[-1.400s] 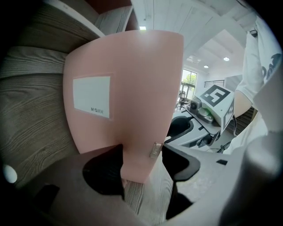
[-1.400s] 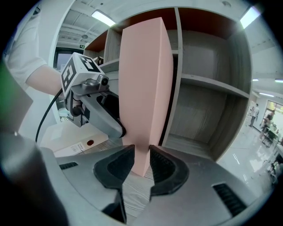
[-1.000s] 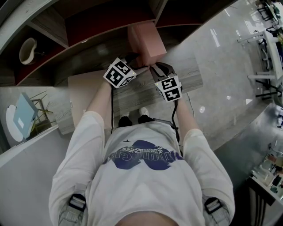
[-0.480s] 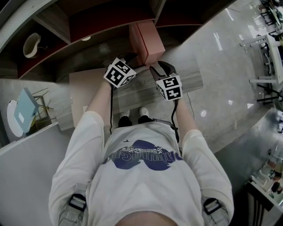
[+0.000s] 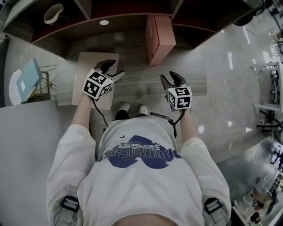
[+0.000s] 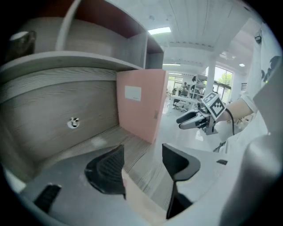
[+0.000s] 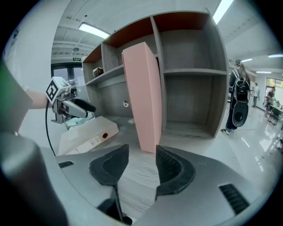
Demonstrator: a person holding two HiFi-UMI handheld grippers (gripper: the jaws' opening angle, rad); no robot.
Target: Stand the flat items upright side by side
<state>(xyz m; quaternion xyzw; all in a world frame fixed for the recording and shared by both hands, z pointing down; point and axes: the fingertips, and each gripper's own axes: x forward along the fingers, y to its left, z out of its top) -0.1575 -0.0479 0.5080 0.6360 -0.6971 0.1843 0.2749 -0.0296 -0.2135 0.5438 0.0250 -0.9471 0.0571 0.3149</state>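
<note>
A pink binder (image 5: 159,37) stands upright on the wooden shelf ledge (image 5: 141,86); it also shows as the pink binder (image 7: 143,97) and the pink binder (image 6: 141,103) in the gripper views. A beige binder (image 5: 90,66) lies flat at the ledge's left end, seen too as the beige binder (image 7: 86,134). My left gripper (image 5: 112,70) hovers open over it, and a beige corner (image 6: 137,198) shows just below the left gripper (image 6: 141,165). My right gripper (image 5: 170,79) is back from the pink binder. In its own view the right gripper (image 7: 141,165) has its jaws opening with nothing between them.
Above the ledge rises a shelf unit with open compartments (image 7: 190,97). A white bowl (image 5: 53,13) sits on an upper shelf. A light blue item (image 5: 26,77) rests on a stand at the left. A person (image 7: 241,101) stands on the glossy floor (image 5: 230,66) at the right.
Both grippers have drawn back from the pink binder, which stays standing. The left gripper has moved left over the beige binder. The right gripper's jaws have widened.
</note>
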